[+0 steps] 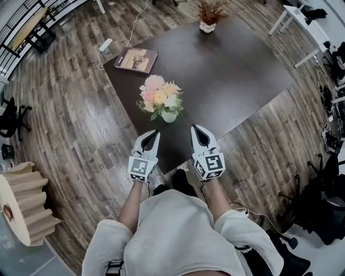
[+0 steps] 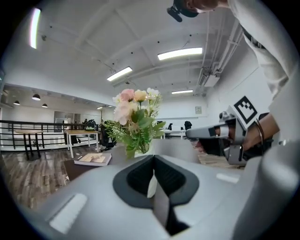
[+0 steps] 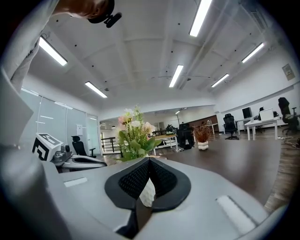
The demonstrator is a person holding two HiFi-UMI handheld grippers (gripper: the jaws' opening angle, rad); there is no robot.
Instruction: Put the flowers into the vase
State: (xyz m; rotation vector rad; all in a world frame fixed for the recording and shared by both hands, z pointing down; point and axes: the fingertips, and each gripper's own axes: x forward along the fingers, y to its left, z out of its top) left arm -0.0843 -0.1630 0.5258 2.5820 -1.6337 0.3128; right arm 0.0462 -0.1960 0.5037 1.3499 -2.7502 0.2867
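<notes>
From the head view, the flowers (image 1: 160,97), pink, peach and cream, stand upright in the small pale vase (image 1: 168,116) near the front edge of the dark tabletop (image 1: 232,70). The left gripper (image 1: 155,132) and right gripper (image 1: 195,128) are held side by side just short of the vase, apart from it and from each other. Each has its fingers pressed together on nothing. A book (image 1: 136,59) lies at the tabletop's far left corner and a potted dried plant (image 1: 209,15) stands at the far edge. In the left gripper view, the left gripper (image 2: 153,180) shows its fingers meeting in a closed seam. The flowers (image 2: 133,110) rise beyond them, the book (image 2: 93,159) lies to the left, and the right gripper (image 2: 188,133) reaches in from the right. A pale sliver shows in the notch, probably the vase behind, though that is hard to tell. In the right gripper view, the right gripper (image 3: 149,180) likewise has its fingers closed and empty. The flowers (image 3: 134,133) stand ahead, the left gripper (image 3: 104,163) is beside it at the left, and the potted dried plant (image 3: 202,136) is far off.
</notes>
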